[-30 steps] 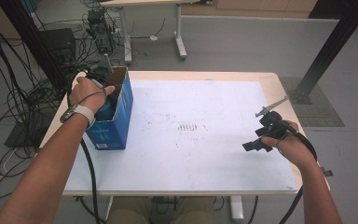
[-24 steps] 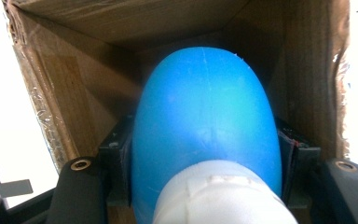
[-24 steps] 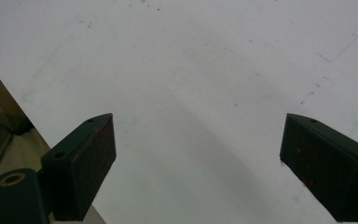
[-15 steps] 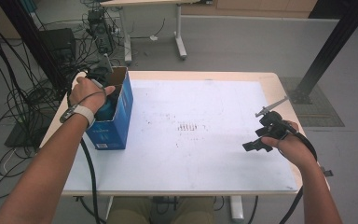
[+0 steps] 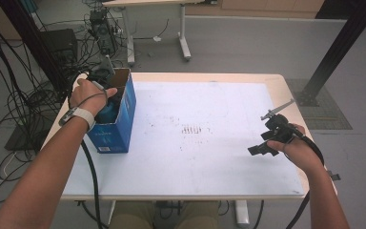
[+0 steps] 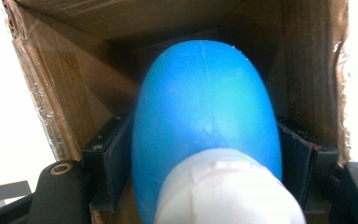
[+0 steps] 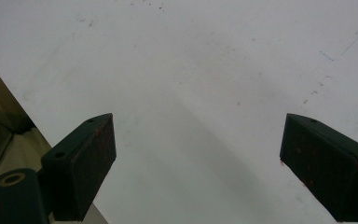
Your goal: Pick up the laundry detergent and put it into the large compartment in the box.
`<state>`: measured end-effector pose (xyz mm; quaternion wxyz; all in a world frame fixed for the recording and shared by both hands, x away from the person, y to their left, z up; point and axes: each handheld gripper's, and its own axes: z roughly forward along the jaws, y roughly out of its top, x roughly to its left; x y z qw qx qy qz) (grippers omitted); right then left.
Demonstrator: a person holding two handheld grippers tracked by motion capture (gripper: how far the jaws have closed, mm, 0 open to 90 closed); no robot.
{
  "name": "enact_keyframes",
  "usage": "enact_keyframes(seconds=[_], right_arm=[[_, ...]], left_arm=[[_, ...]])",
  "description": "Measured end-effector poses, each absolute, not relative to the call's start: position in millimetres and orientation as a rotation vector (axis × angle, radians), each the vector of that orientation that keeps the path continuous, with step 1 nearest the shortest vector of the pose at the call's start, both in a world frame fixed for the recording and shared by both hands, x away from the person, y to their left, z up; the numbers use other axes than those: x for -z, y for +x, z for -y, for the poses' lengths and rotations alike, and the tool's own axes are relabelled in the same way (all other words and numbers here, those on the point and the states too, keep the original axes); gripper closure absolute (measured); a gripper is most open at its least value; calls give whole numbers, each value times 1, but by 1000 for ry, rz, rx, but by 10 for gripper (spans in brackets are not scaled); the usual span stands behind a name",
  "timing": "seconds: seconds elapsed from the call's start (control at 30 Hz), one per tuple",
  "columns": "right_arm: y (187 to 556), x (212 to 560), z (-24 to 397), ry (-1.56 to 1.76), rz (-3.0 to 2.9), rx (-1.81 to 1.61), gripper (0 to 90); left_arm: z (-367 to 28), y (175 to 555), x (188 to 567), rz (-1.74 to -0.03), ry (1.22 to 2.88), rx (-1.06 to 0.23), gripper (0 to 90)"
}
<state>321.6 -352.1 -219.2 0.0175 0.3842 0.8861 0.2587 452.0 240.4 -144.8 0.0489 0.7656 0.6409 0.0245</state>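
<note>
Left gripper view: left tool [image 6: 200,154], its jaws just opening, flanks the blue bottle [image 6: 205,116] inside the box [image 5: 124,102]; release underway. Next: lift out clear. Right tool [image 7: 196,163] hovers spread over the counter [image 5: 209,157].

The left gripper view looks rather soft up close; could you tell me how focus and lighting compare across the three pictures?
Left gripper view: the blue bottle and its white cap are blurred and near, the box interior dim, the outside overexposed. Right gripper view: the jaws cast a soft shadow on the white table. High view: evenly lit, slightly soft.
</note>
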Motion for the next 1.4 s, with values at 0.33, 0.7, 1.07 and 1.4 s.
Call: enact_keyframes(seconds=[0.33,0.7,1.07,1.4], right_arm=[[322,218,350,1188,-2756,-804,105],[321,217,349,1187,-2755,-804,104],[321,216,347,1182,-2759,-802,105],[322,214,346,1180,-2758,-799,105]], left_arm=[[-250,454,140,-1941,2317,-34,276],[-262,450,132,-1917,2274,8,201],[-263,448,117,-1875,2280,14,113],[-257,444,101,-1822,2315,-18,100]])
